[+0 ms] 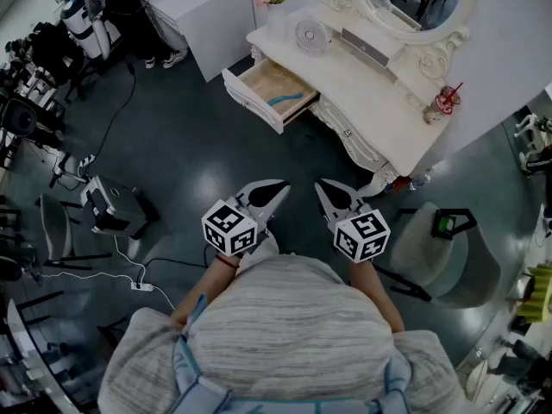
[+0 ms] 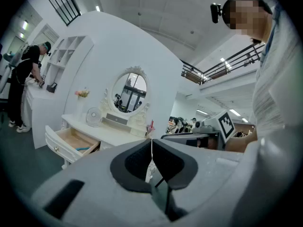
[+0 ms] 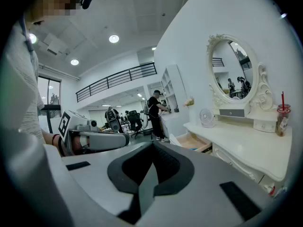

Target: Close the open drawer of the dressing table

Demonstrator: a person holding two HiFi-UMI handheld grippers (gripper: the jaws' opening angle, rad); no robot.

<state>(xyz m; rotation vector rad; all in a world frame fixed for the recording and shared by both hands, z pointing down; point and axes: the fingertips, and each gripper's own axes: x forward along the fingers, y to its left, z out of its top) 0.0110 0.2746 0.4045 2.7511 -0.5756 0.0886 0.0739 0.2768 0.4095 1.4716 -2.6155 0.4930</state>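
Note:
A white dressing table (image 1: 379,102) with an oval mirror stands at the upper right of the head view. Its left drawer (image 1: 269,91) is pulled out, showing a wooden bottom with a blue object (image 1: 285,101) in it. The drawer also shows in the left gripper view (image 2: 71,143) and the right gripper view (image 3: 195,143). My left gripper (image 1: 282,185) and right gripper (image 1: 319,184) hang side by side in front of my body, well short of the drawer. Both are shut and hold nothing.
A small fan (image 1: 310,34) and a cup with a red straw (image 1: 444,103) stand on the tabletop. A grey stool (image 1: 444,248) sits at the right. At the left are a box-like machine (image 1: 112,203) and cables on the dark floor. A person (image 2: 21,86) stands at a white counter.

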